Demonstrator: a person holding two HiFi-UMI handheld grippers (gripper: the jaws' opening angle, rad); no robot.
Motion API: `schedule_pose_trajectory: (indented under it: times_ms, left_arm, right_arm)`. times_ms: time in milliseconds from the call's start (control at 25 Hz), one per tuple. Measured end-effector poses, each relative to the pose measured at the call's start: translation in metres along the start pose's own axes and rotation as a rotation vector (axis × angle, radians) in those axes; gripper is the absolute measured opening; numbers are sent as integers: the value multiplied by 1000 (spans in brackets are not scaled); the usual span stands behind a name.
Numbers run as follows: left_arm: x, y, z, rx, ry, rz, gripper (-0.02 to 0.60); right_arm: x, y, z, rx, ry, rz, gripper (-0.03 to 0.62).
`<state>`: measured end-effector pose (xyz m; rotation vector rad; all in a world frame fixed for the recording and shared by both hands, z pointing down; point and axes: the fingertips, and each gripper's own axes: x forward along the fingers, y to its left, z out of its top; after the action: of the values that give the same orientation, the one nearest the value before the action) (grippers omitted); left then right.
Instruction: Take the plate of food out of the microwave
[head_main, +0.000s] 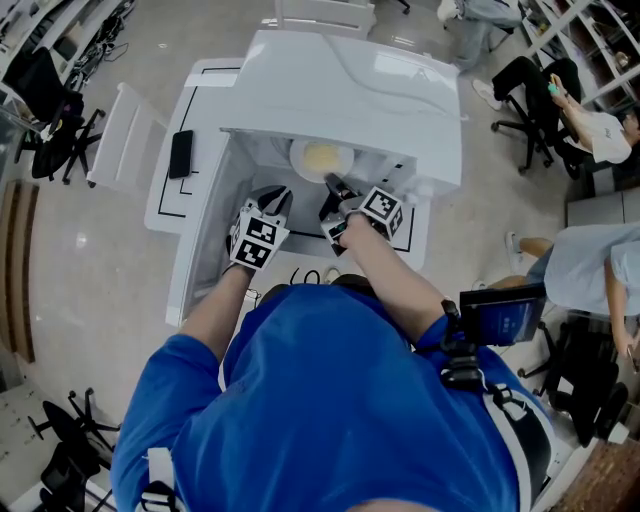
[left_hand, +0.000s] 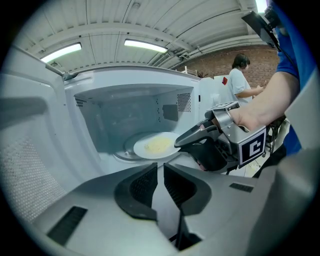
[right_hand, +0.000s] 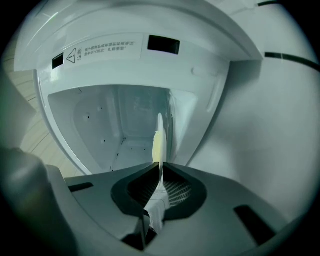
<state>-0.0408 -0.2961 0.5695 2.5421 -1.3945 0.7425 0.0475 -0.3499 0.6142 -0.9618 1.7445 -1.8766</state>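
Plate of food (head_main: 322, 158) sat inside microwave (head_main: 350, 80); my right gripper (head_main: 333, 186) clamped its rim at 5 o'clock, my left gripper (head_main: 277, 196) hung closed, empty, at 7 o'clock.

Field notes: we log a white table (head_main: 166, 195) marked with black outlines. A flat black device (head_main: 181, 154) lies by its left edge. Black office chairs (head_main: 55, 130) stand left. A person in white (left_hand: 241, 80) stands before a brick wall (left_hand: 212, 64), with strip lights (left_hand: 145, 46) lit overhead.
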Motion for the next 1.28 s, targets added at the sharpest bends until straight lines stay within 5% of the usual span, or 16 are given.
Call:
schedule_pose_trajectory:
  times_ms: [400,1280]
  left_arm:
    - [-2,1,2,-6,5,-4,29]
    - [-14,5,5,-101,-34,-3,29]
  right_arm:
    - [4,-4,5,-6,-2,-21,86]
    - [-26,-10,-8,-28,0,-15,18]
